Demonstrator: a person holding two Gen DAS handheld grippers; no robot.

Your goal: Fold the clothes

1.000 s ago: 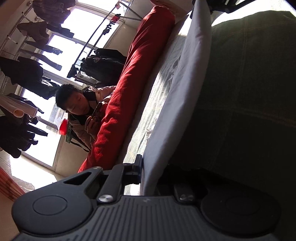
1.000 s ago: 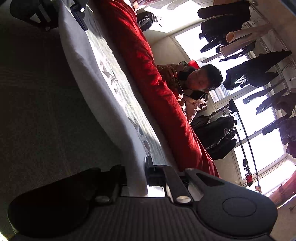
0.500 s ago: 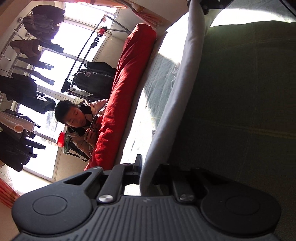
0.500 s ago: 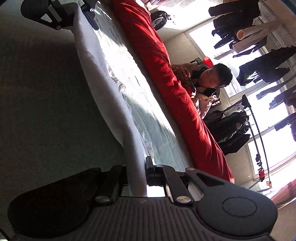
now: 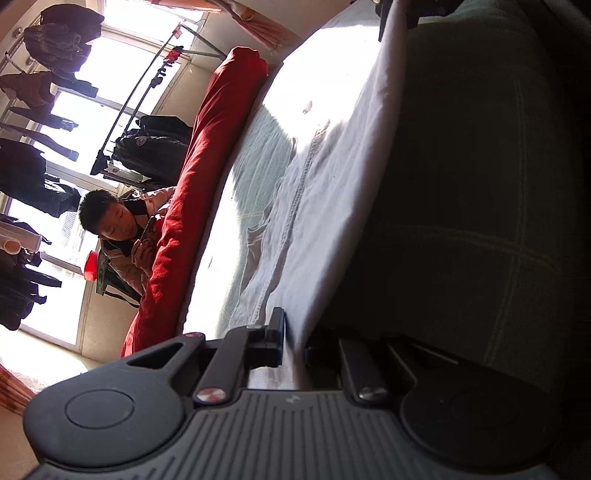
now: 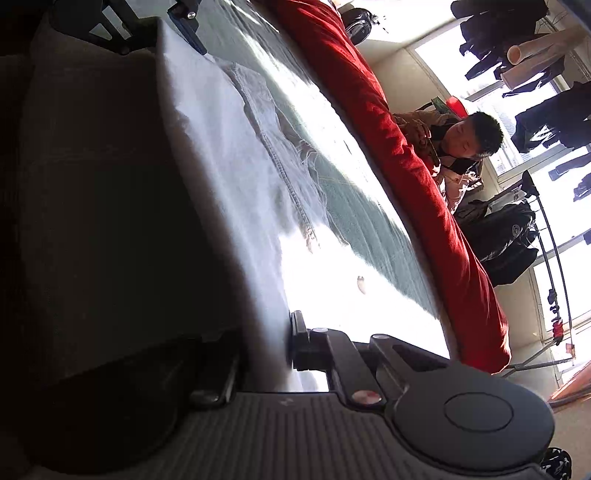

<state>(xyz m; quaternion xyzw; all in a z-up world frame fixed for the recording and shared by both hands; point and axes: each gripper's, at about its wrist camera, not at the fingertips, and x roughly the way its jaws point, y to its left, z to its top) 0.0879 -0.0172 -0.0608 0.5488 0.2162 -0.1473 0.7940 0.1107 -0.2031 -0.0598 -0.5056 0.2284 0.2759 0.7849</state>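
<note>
A white garment (image 5: 332, 184) with a stitched seam lies stretched over the green plaid bed cover (image 5: 461, 221). My left gripper (image 5: 295, 343) is shut on one end of its near edge. The other end is pinched in my right gripper (image 6: 269, 350), also shut, and the garment (image 6: 229, 166) runs away from it across the bed. Each gripper shows in the other's view: the right gripper (image 5: 406, 14) at the top of the left wrist view, the left gripper (image 6: 177, 22) at the top left of the right wrist view. Both views are rolled sideways.
A long red rolled quilt (image 5: 207, 177) lies along the far side of the bed. Behind it a person (image 5: 122, 236) sits looking at a phone. Dark clothes (image 5: 33, 173) hang on racks by the bright windows, and a black bag (image 6: 506, 236) stands near the wall.
The garment was held up edge-on as a narrow strip; it now lies spread on the bed with its seam showing. Both grippers have come down with it, still shut on it.
</note>
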